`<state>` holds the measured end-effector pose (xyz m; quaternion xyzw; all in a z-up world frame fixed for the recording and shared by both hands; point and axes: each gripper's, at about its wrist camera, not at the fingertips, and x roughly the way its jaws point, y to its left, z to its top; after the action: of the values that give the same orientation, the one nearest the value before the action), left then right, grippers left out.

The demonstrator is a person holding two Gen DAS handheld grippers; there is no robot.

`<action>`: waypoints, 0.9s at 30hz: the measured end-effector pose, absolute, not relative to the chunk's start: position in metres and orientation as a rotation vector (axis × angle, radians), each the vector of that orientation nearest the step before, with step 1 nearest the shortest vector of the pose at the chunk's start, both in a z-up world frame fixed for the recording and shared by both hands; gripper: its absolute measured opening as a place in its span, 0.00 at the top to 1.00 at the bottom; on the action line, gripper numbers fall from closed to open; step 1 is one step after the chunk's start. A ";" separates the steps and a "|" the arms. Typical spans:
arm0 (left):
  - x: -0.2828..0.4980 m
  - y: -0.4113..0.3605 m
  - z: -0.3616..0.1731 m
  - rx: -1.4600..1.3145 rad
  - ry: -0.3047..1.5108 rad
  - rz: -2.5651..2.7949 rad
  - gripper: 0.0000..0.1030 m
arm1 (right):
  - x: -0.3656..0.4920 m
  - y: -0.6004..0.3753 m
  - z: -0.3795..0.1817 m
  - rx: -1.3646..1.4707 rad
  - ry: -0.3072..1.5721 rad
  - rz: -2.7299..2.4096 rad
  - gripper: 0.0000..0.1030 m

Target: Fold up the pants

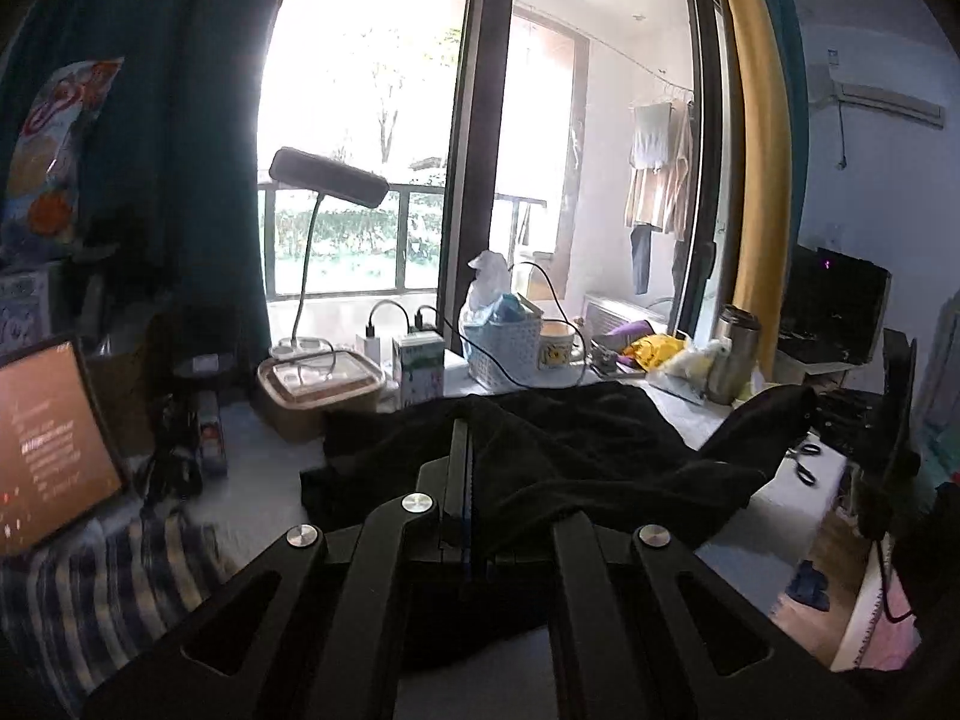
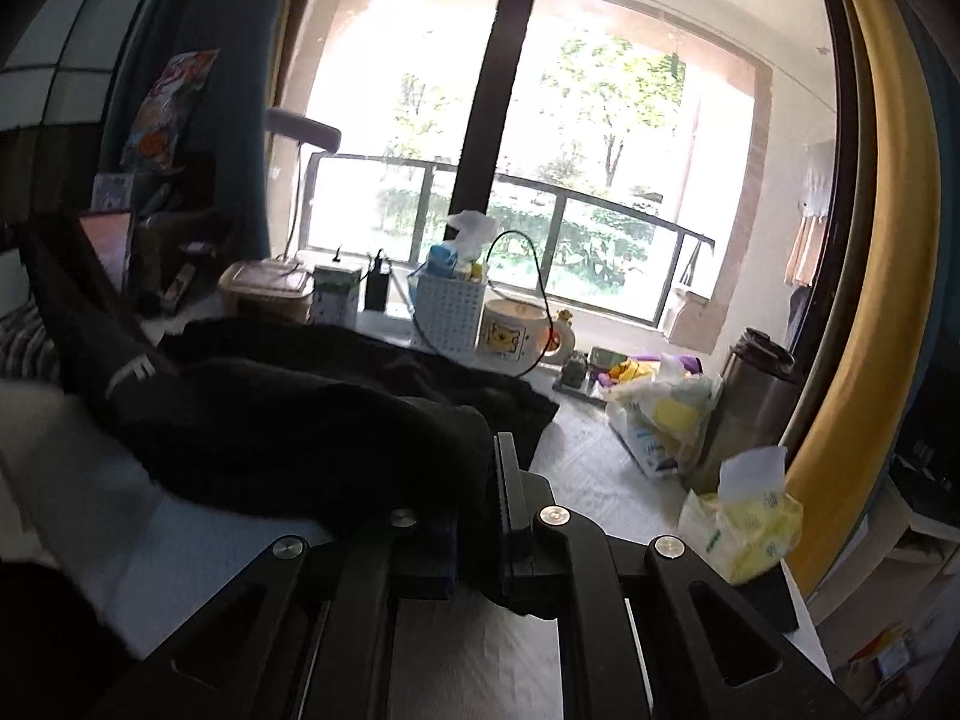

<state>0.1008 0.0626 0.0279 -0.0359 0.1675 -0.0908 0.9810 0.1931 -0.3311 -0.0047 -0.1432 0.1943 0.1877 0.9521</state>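
The pants (image 1: 558,450), black and of a soft, matte knit, are spread in slack folds across the middle of the table (image 1: 798,492), reaching from its near edge toward the clutter along the far edge by the window. An edge of the cloth is pinched at each side: the left gripper (image 1: 465,480) is closed flat on fabric, its fingers pressed together with the cloth draped over them, and the right gripper (image 2: 492,480) is likewise closed narrow on a bunched fold that spills from between its fingers. A raised part of the cloth is seen at the table's right edge in the left wrist view. The step in hand is judged to be the lift of the near edge for a fold-over. The next move calls for both held points to be carried evenly toward the far edge and laid down level, so that the limp cloth does not sag or twist, and kept clear of the white lattice basket (image 2: 450,312), the round ceramic mug (image 2: 516,330) and the steel tumbler (image 2: 756,396).
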 end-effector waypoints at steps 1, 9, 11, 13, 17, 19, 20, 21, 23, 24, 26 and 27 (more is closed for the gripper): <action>0.106 0.064 0.029 -0.063 0.330 -0.177 0.99 | 0.199 -0.330 -0.003 -0.287 0.400 0.378 0.91; 0.160 0.086 0.038 -0.057 0.333 -0.150 0.99 | 0.259 -0.326 0.003 -0.222 0.457 0.367 0.92; 0.173 0.089 0.040 -0.055 0.336 -0.150 0.99 | 0.275 -0.322 0.005 -0.223 0.484 0.379 0.92; 0.191 0.095 0.040 -0.063 0.341 -0.155 0.99 | 0.288 -0.319 0.006 -0.225 0.488 0.399 0.91; 0.227 0.108 0.032 -0.099 0.370 -0.145 0.99 | 0.317 -0.312 0.007 -0.227 0.506 0.416 0.92; 0.246 0.113 0.027 -0.116 0.390 -0.137 0.99 | 0.332 -0.309 0.006 -0.226 0.518 0.420 0.92; 0.257 0.116 0.022 -0.120 0.404 -0.130 0.99 | 0.343 -0.307 0.005 -0.219 0.527 0.424 0.92; 0.265 0.118 0.019 -0.125 0.417 -0.125 0.99 | 0.350 -0.307 0.004 -0.215 0.534 0.425 0.92; 0.283 0.122 0.009 -0.130 0.448 -0.111 0.99 | 0.369 -0.302 -0.001 -0.216 0.557 0.427 0.92; 0.289 0.124 0.006 -0.130 0.461 -0.105 0.99 | 0.382 -0.299 -0.005 -0.220 0.579 0.430 0.92; 0.304 0.126 -0.003 -0.126 0.487 -0.095 0.99 | 0.405 -0.295 -0.013 -0.221 0.613 0.439 0.92; 0.313 0.128 -0.009 -0.124 0.511 -0.089 0.99 | 0.414 -0.292 -0.016 -0.226 0.628 0.443 0.92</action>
<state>0.3134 0.1282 -0.0093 -0.0613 0.2523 -0.0440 0.9647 0.4141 -0.2921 -0.0164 -0.1099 0.3057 0.2155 0.9209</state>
